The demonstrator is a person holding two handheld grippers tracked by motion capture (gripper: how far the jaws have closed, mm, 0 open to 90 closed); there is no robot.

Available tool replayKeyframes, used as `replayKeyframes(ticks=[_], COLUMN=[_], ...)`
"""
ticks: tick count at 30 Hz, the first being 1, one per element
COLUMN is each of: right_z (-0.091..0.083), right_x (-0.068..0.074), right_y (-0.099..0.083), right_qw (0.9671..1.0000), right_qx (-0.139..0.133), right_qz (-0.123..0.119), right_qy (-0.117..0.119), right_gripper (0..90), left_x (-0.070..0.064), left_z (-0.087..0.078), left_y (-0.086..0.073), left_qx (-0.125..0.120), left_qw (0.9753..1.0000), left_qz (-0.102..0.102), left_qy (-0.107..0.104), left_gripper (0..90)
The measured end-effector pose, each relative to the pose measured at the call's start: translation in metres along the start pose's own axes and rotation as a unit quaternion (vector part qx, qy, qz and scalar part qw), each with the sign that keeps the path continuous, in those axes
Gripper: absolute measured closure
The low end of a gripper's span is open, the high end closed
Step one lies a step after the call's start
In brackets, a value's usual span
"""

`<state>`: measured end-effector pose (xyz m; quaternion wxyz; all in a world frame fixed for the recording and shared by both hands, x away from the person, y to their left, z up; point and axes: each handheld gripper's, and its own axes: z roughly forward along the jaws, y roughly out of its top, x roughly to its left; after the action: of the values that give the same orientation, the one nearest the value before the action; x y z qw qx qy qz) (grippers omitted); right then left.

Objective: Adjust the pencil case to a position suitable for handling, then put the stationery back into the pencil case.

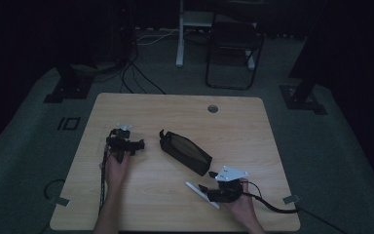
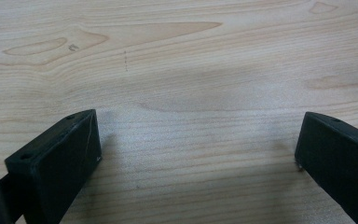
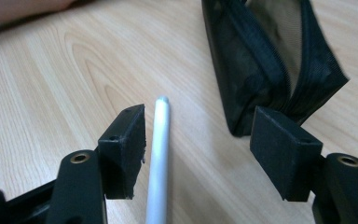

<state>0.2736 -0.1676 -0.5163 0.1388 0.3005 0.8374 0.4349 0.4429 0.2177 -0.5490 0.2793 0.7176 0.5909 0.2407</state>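
Near the front right of the pale wooden table (image 1: 253, 122), your right gripper (image 3: 198, 140) sits low with its jaws spread wide, and the slim white plastic pen (image 3: 158, 163) lies flat on the wood between them, just beside the left jaw and well short of the right one. Just beyond it, the black mesh zip pouch (image 3: 261, 60) lies on its side, its near end almost at the right jaw; from above the pouch (image 1: 185, 151) lies at a slant across the middle of the table, with the pen (image 1: 200, 194) at its near right end. Your left gripper (image 2: 196, 149) waits over bare wood to the left, jaws apart and holding nothing. You appear to be at the pick-up step: the pen is bracketed but not yet gripped. For the next move, shift the right gripper slightly so the pen sits midway, press down to the wood, and close squarely across the barrel, since a round, thin pen could roll away from an off-centre pinch.
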Motion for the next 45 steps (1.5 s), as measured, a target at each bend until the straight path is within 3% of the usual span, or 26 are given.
replayKeyframes(ticks=[19, 25, 45], right_z=[0.016, 0.021, 0.020], right_x=[0.005, 0.005, 0.007], right_y=[-0.021, -0.023, -0.027], right_qw=[0.9985, 0.9978, 0.9972], right_qx=[0.050, 0.063, 0.068], right_qz=[-0.020, -0.016, -0.030], right_qy=[0.005, 0.013, 0.011], right_gripper=[40.9, 41.4, 43.2], left_x=[0.000, 0.000, 0.000], left_z=[0.000, 0.000, 0.000], left_y=[0.000, 0.000, 0.000], left_qx=[0.000, 0.000, 0.000], left_qw=[1.0000, 1.0000, 1.0000], left_qz=[0.000, 0.000, 0.000], left_qy=[0.000, 0.000, 0.000], left_gripper=[0.5, 0.5, 0.5])
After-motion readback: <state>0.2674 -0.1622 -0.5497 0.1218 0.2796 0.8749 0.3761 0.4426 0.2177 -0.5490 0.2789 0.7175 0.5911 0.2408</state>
